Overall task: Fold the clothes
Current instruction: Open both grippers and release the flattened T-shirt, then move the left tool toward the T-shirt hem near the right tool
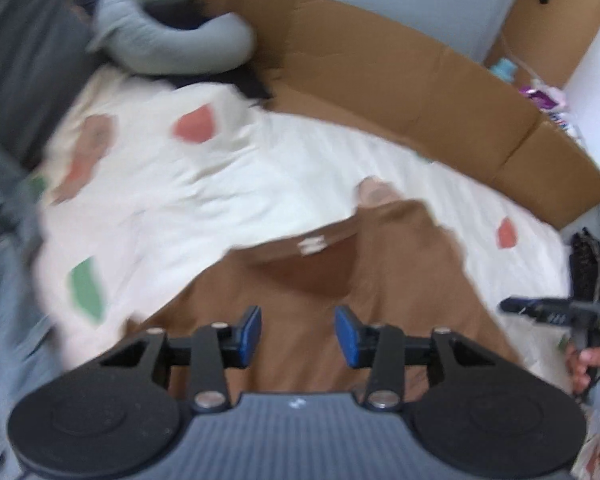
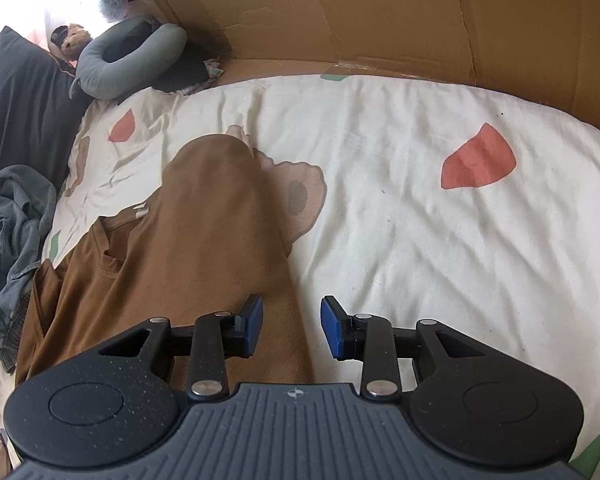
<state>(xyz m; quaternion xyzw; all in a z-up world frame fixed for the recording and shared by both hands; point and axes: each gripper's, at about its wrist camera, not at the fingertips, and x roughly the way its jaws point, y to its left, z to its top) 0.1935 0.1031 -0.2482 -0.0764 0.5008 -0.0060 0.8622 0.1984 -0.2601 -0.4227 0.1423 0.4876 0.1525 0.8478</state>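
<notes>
- At nine o'clock in my right wrist view a crumpled grey-blue garment (image 2: 10,216) sits on the bed's (image 2: 420,208) edge, close enough to snag on the shirt.
- My left hand-held gripper (image 1: 299,334) hovers spread and empty over the brown shirt (image 1: 300,280); this view is blurred, so I could misjudge the fabric's edge.
- The brown shirt (image 2: 172,248) lies on the bed, collar toward ten o'clock, one side seemingly doubled inward.
- My right hand-held gripper (image 2: 292,326) is spread, empty, straddling the shirt's right edge; pinching there risks catching the duvet too.
</notes>
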